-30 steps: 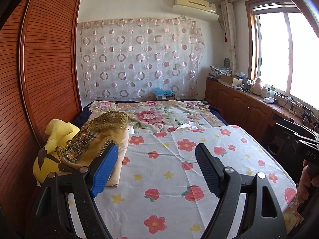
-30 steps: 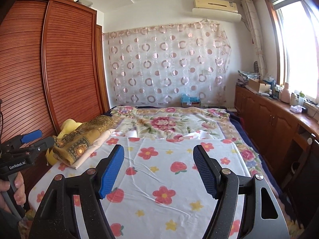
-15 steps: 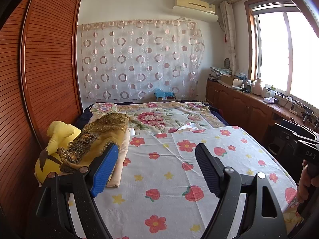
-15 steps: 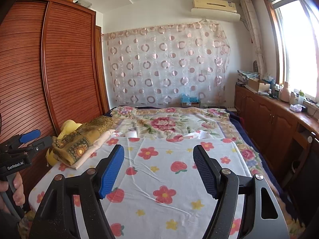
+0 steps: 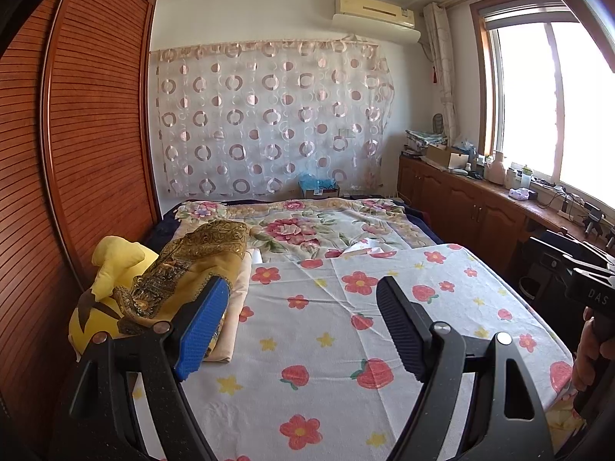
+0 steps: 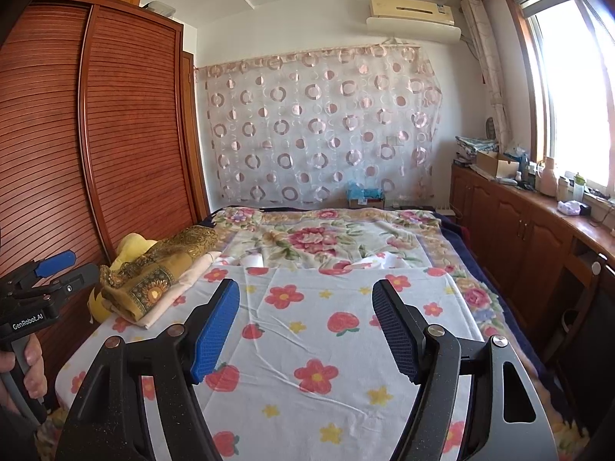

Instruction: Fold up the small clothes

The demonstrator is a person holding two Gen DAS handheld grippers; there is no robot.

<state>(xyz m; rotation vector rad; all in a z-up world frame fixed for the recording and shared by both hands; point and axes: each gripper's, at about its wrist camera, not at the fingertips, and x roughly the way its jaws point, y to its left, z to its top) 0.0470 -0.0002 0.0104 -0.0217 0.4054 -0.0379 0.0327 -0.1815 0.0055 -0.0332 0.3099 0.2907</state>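
Both grippers hang above the near end of the bed, and each one is released, with nothing between its blue pads. The left gripper [image 5: 301, 315] has its jaws standing wide apart over the white sheet with red flowers and strawberries [image 5: 346, 345]. The right gripper [image 6: 305, 319] is in the same state, jaws wide, only the sheet showing in the gap.

The clothes are at about 10 o'clock from the left gripper: a mustard-yellow garment with gold embroidery [image 5: 192, 265] lies on top of a pale peach folded cloth [image 5: 234, 322], close to the left edge of the bed. In the left wrist view the blue pad of the left finger overlaps this pile, but I cannot tell if it touches it. From the right gripper the same pile [image 6: 153, 280] is also at about 10 o'clock, well apart from its pads. Just behind the pile, against the wooden wardrobe [image 5: 96, 134], sits a yellow plush toy [image 5: 111, 269].

Farther away, at 12 o'clock, a floral blanket [image 5: 307, 226] covers the far part of the bed, and a curtain with circles [image 5: 269, 123] hangs on the wall. At 3 o'clock in the left wrist view a hand [image 5: 588, 353] holds the handle of the right gripper; at 9 o'clock in the right wrist view the other hand [image 6: 27, 372] holds the left one.
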